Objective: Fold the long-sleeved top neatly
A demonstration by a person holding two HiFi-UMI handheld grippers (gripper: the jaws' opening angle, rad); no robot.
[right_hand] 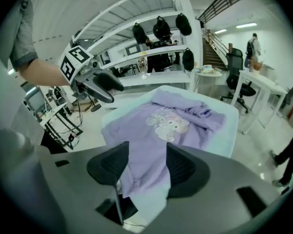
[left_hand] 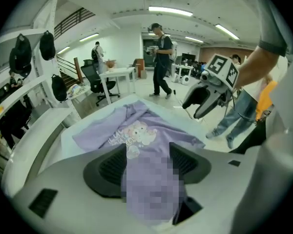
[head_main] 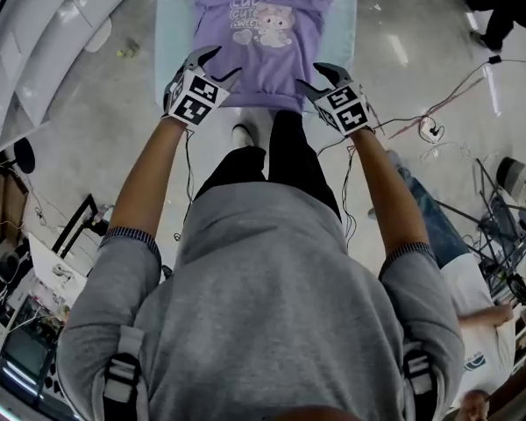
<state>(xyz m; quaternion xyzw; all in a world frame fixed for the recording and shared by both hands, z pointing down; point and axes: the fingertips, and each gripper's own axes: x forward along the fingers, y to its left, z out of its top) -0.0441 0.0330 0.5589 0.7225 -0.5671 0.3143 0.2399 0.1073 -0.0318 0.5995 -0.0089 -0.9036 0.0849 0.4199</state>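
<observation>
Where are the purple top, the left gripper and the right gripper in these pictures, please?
purple top (head_main: 265,75), head view, plain fabric below its cartoon print.
left gripper (head_main: 225,63), head view, midway between its fingertips.
right gripper (head_main: 308,74), head view, midway between its fingertips.

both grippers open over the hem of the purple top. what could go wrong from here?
1. The top is bunched at its far end; folding it now would likely trap creases.
2. Its hem lies at the near edge of the table; a pull toward the person may drag it off.
3. The left gripper and right gripper are open above the hem; pinching one layer only could skew the fold.
</observation>
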